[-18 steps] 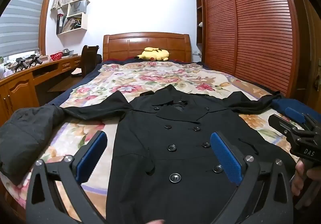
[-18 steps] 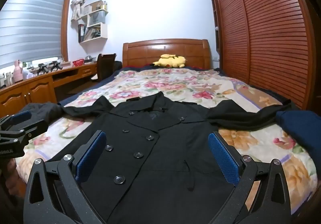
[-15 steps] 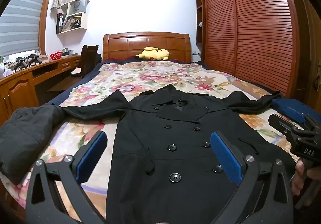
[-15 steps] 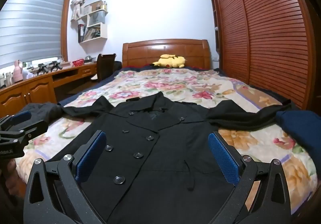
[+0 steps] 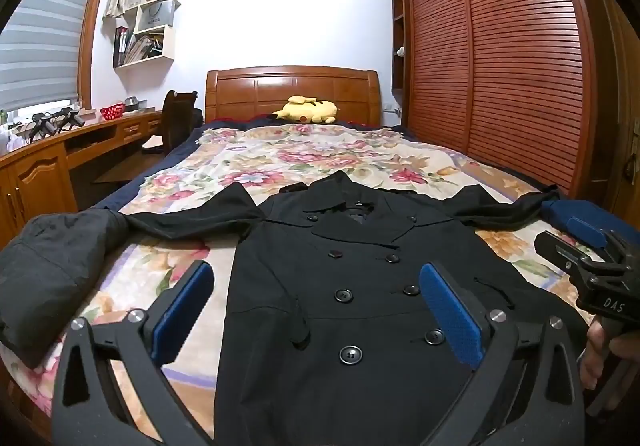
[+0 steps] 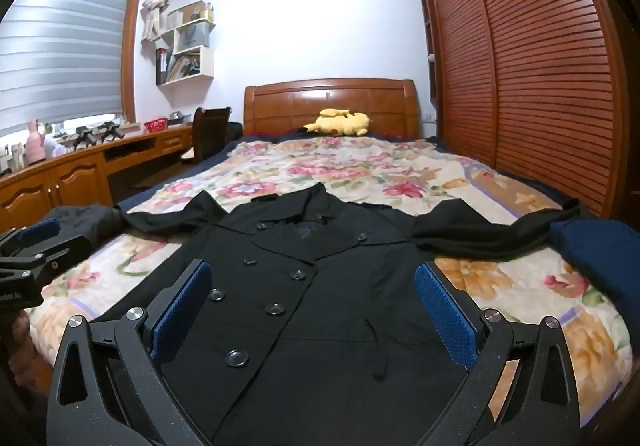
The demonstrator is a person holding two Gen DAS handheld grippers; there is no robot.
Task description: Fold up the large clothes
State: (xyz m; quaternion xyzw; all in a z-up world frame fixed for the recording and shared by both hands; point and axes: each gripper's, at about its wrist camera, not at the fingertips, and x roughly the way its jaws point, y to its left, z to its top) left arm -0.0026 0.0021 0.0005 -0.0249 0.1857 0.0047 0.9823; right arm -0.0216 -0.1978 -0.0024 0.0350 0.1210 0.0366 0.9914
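A black double-breasted coat [image 5: 360, 266] lies face up on the floral bedspread [image 5: 320, 162], collar toward the headboard, both sleeves spread sideways. It also shows in the right wrist view [image 6: 312, 286]. My left gripper [image 5: 316, 310] is open and empty, held above the coat's lower front. My right gripper [image 6: 312, 310] is open and empty, also above the lower front. Each gripper shows at the edge of the other's view: the right one [image 5: 592, 262] and the left one [image 6: 36, 258].
A dark grey padded garment [image 5: 48, 266] lies at the bed's left corner. A dark blue garment [image 6: 596, 258] lies at the right edge. A yellow plush toy [image 5: 308, 112] sits by the wooden headboard. A desk [image 5: 48, 162] runs along the left, slatted wardrobe doors [image 5: 512, 66] on the right.
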